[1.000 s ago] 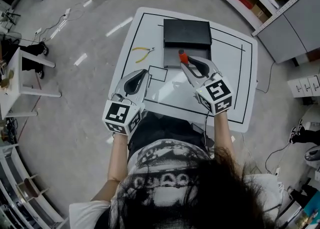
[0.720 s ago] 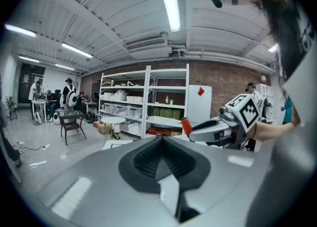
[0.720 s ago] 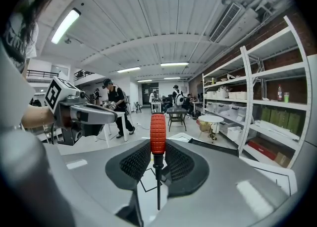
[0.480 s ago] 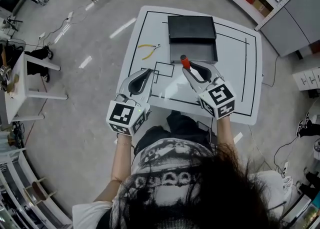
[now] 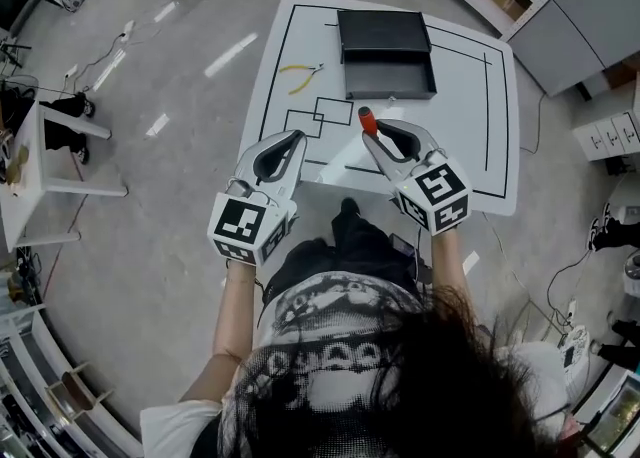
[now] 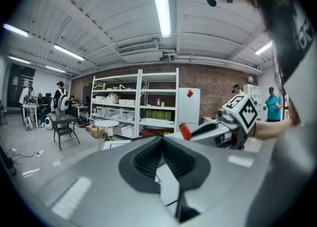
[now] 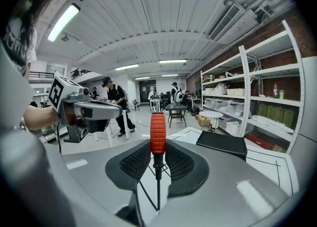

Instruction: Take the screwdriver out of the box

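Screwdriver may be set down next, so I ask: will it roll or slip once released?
The screwdriver has a round handle, so it would probably roll on the flat table. Its knurled grip likely resists slipping in the right gripper. The thin shaft looks stiff.

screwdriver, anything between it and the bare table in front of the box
Nothing visible. The right tongs hold the screwdriver upright, outside the box, over the white table, which is bare there except for black lines. The pliers lie well off to the left.
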